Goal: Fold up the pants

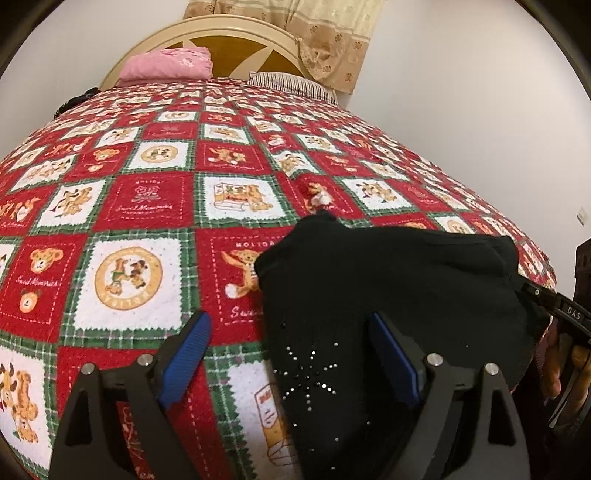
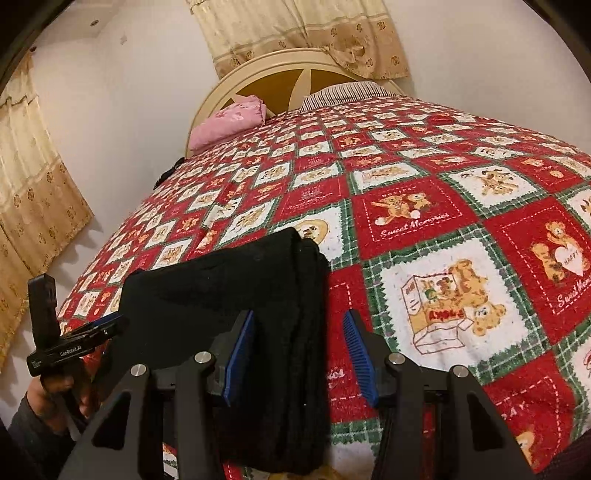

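The black pants (image 1: 388, 288) lie folded in a compact bundle on the red, white and green bear-print bedspread (image 1: 140, 206), near the bed's front edge; a rhinestone star pattern shows on them. My left gripper (image 1: 290, 336) is open, its blue pads astride the bundle's left edge. In the right wrist view the pants (image 2: 236, 295) show stacked folded layers. My right gripper (image 2: 297, 338) is open, straddling the bundle's right edge. The right gripper also shows in the left wrist view (image 1: 569, 314), and the left gripper shows in the right wrist view (image 2: 74, 343).
A pink pillow (image 1: 166, 64) and a striped pillow (image 1: 295, 85) lie at the cream headboard (image 1: 236, 37). Beige curtains (image 2: 306, 33) hang behind it and on the left wall (image 2: 33, 206). The bedspread (image 2: 461, 221) stretches wide beyond the pants.
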Tool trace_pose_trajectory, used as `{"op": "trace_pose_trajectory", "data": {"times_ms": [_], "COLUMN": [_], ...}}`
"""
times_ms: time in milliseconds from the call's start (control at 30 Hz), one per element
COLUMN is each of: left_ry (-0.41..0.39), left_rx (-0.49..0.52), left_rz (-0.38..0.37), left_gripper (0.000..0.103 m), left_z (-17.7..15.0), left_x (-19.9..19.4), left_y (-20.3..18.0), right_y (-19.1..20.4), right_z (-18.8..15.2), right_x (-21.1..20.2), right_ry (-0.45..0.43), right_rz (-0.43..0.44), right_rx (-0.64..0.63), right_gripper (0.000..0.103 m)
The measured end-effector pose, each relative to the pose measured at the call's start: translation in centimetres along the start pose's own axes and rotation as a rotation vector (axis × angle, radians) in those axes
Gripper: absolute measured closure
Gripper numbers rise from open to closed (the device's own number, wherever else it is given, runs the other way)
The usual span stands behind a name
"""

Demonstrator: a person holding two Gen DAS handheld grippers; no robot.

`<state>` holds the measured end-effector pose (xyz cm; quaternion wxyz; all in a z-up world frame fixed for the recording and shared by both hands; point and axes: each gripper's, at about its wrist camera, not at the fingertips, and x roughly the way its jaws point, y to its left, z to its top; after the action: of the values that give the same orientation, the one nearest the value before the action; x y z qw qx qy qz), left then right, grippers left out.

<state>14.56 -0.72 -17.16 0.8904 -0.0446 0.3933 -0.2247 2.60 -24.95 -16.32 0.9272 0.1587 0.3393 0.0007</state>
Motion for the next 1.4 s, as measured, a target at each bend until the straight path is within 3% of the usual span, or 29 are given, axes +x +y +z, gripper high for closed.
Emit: {"op": "trace_pose_trajectory", "data": {"times_ms": [500,700,933,1067,1300,1400], "left_ry": [0.030,0.039,0.031,0.036,0.048,0.057], "left_rx": [0.023,0.031,0.041,0.047,0.061,0.052], "left_rz": [-0.024,-0.034,-0.045,-0.057,-0.110,-0.126], "left_gripper": [0.012,0.009,0.009,0.010,0.015,0.015], "left_z": [0.5,0.5,0.3,0.3,0.2,0.4], "left_x": [0.9,1.1,0.9,1.1,1.4,1.5], "left_y": [-0.6,-0.8,-0.9,-1.1,-1.9,-1.8], "right_y": [-0.8,-0.3,-1.8,-2.3,-1.4,-0.6], "right_z": [-0.2,-1.7,-0.1,0.5,0.4,0.0], "right_x": [0.6,-1.0,-2.4,-1.0,0.6,1.0], "right_ry": [-0.014,0.010,-0.048,-0.020,0.032,0.040], "right_rz": [0.047,-0.010,0.049,0.036,0.142,0.097], "right_rx": [0.007,-0.090,0.031,0.041,0.029,-0.025], "right_gripper": [0.052,0.052,0.051,0.050,0.050,0.050]}}
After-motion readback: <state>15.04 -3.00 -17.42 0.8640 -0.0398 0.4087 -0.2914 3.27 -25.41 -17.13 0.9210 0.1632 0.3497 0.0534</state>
